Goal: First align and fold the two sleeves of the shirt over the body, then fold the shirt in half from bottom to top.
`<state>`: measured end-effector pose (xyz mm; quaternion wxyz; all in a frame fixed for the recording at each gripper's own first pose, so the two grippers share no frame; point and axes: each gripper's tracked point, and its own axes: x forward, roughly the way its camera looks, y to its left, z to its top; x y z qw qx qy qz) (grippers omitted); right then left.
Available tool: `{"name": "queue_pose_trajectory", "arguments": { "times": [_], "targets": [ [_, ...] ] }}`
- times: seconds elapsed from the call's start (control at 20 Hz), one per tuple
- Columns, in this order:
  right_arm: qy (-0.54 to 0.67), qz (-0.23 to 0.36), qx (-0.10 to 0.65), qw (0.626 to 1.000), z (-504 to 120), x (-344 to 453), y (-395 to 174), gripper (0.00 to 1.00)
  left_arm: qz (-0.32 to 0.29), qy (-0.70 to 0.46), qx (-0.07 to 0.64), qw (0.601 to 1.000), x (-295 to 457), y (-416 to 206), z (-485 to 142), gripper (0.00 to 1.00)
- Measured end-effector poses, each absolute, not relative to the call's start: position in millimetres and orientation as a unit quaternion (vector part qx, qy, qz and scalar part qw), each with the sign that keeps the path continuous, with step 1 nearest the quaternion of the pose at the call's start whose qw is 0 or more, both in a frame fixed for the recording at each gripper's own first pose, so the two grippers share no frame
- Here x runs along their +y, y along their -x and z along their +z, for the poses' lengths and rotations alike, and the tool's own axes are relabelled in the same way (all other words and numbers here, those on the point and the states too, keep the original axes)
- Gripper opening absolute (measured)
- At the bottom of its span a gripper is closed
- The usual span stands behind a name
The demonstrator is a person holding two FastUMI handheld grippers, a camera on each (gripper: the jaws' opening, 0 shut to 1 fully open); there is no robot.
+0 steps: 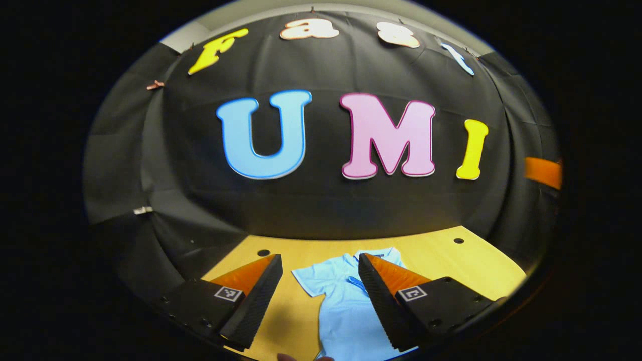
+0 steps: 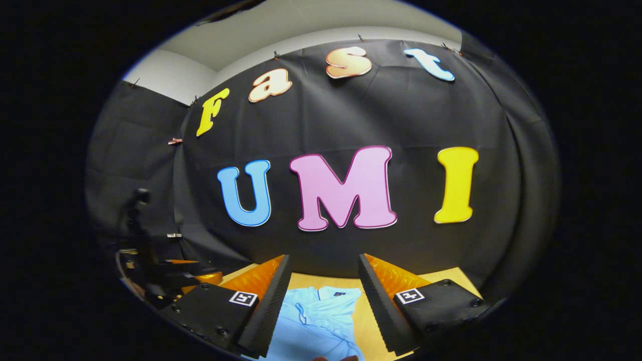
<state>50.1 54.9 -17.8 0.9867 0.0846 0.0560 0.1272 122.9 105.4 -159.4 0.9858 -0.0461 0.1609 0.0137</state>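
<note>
A light blue short-sleeved shirt (image 1: pixel 341 316) lies flat on the yellow wooden table (image 1: pixel 471 265), collar toward the far wall. Its one visible sleeve (image 1: pixel 307 279) is spread out to the side. My left gripper (image 1: pixel 318 258) hangs open above the shirt, with nothing between its fingers. In the right gripper view the shirt (image 2: pixel 316 321) lies below, its front slightly rumpled, and my right gripper (image 2: pixel 324 258) is open and empty above it. The other gripper (image 2: pixel 175 276) shows at the left edge of that view.
The black cloth wall (image 1: pixel 321 210) stands right behind the table's far edge. Two small holes (image 1: pixel 263 252) mark the tabletop near the back. An orange piece (image 1: pixel 544 172) juts in at the right edge. A bit of a hand (image 2: pixel 336 358) shows at the bottom.
</note>
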Motion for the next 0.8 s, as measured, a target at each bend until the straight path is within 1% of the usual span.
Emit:
{"name": "queue_pose_trajectory", "arguments": {
  "times": [0.1,0.2,0.35,0.55,0.8],
  "targets": [
    [-0.066,0.122,0.053,0.989,-11,42,-33,0.84,0.01,0.077,0.196,0.977,105,-160,-187,0.96],
    [-0.071,0.11,0.055,0.99,-5,28,-22,0.84,0.023,0.099,0.239,0.966,113,-190,-217,0.97],
    [-0.077,0.083,0.057,0.992,-2,7,-16,0.84,0.046,0.108,0.267,0.957,124,-231,-252,0.98],
    [-0.071,0.066,0.068,0.993,-13,-12,-14,0.84,0.056,0.09,0.323,0.94,130,-267,-306,0.97],
    [-0.066,0.051,0.09,0.992,-27,-31,-9,0.84,0.041,0.093,0.394,0.914,118,-290,-361,0.98]
  ]
}}
